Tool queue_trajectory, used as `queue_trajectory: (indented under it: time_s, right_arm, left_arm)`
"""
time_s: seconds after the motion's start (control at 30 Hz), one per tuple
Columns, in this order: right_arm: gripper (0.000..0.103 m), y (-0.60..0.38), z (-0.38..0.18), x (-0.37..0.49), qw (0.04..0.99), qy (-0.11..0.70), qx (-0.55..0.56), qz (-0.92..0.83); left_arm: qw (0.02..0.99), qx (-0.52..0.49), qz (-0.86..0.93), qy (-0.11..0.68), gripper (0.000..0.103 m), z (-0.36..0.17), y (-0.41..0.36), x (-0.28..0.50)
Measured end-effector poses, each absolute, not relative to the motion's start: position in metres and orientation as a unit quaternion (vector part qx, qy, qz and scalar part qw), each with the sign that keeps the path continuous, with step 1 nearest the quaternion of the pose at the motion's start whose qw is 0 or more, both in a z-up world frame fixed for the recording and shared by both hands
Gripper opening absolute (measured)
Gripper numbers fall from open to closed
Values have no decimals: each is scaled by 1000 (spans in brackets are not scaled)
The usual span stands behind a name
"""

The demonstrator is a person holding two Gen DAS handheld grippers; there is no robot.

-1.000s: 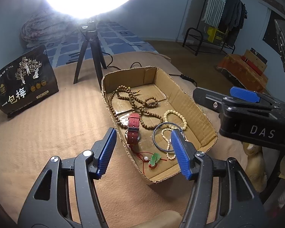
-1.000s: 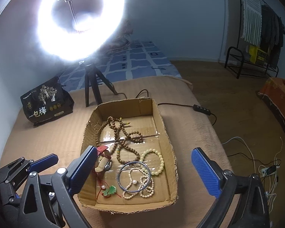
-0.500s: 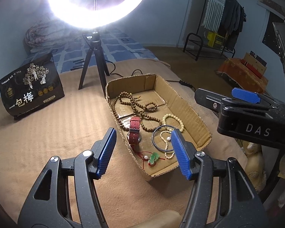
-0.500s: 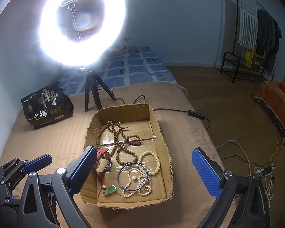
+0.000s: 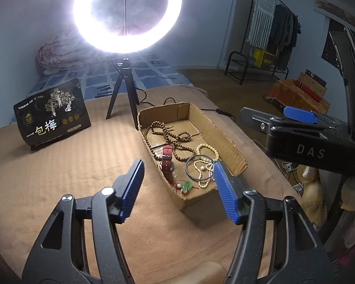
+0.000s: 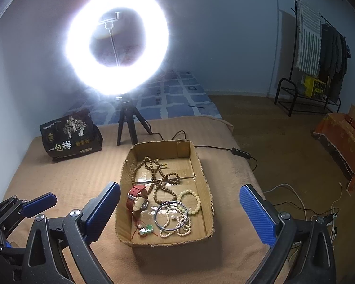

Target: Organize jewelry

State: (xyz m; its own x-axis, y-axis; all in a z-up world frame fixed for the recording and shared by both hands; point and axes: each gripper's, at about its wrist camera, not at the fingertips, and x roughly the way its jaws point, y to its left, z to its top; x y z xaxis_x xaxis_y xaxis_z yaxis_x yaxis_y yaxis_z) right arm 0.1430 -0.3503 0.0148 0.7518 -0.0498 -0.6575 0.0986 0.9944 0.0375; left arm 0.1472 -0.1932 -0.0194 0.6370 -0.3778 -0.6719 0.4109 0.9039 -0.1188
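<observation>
Inside one cardboard box (image 6: 204,175): one watch (image 6: 136,196), one bangle (image 6: 170,215), perhaps three bead strings; left tongs (image 5: 178,187) opening, right tongs (image 6: 177,209) spread, both empty.

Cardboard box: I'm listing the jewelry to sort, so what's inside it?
Inside the cardboard box: brown bead strands, a red-strapped watch, a cream bead bracelet, a blue bangle over a pearl necklace, and a green pendant. Anything beneath the tangle is hidden.

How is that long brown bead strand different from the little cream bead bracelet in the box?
The brown bead strand is dark and long, sprawled in tangled loops over the far half of the cardboard box. The cream bead bracelet is pale and short, lying as one neat ring. Both are strings of round beads, untouched.
</observation>
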Motion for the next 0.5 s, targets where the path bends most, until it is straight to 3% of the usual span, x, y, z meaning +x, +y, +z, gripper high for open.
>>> queue_trajectory:
  time_s: [0.03, 0.5]
  right_arm:
    - [102, -350, 16, 140, 936, 348, 35, -38]
    - [103, -340, 34, 98, 944, 326, 24, -31]
  left_arm:
    - [906, 23, -217, 363, 74, -17, -191, 143]
    - [919, 71, -213, 325, 83, 9, -178, 93]
